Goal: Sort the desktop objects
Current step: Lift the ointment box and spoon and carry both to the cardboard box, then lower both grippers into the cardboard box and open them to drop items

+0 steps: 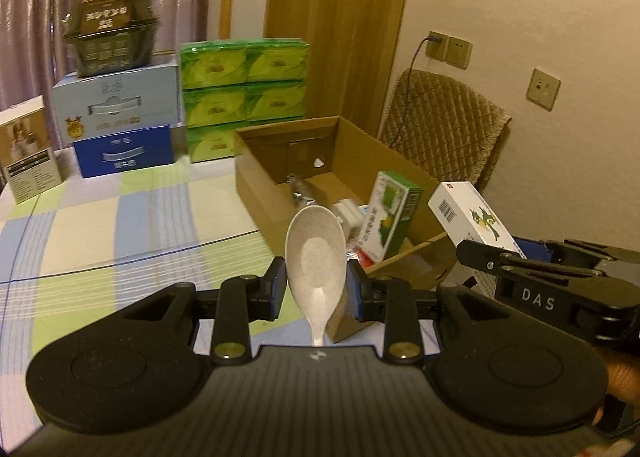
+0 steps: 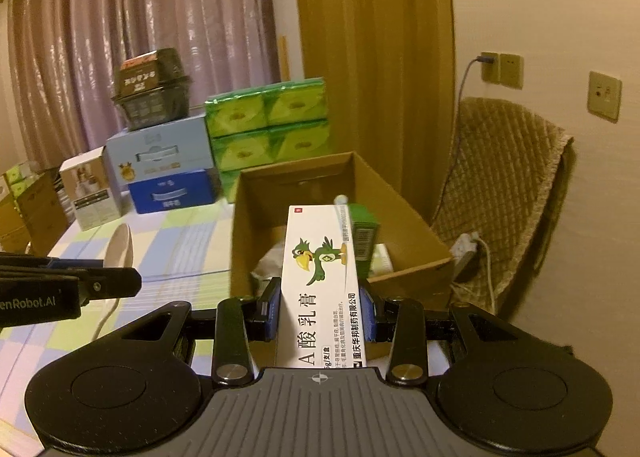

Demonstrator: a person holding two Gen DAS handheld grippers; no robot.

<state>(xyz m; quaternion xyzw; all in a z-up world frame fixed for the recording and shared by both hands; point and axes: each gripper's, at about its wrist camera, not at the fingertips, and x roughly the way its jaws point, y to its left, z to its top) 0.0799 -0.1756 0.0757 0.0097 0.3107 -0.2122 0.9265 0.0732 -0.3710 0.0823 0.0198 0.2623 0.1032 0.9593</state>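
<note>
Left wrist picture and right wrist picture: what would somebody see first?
First, the white spoon pinched in the left gripper, bowl up, near the cardboard box. Next, the white medicine box with a green bird clamped in the right gripper, in front of that same box. Behind, bright green tissue packs are stacked on the checked tablecloth.
</note>
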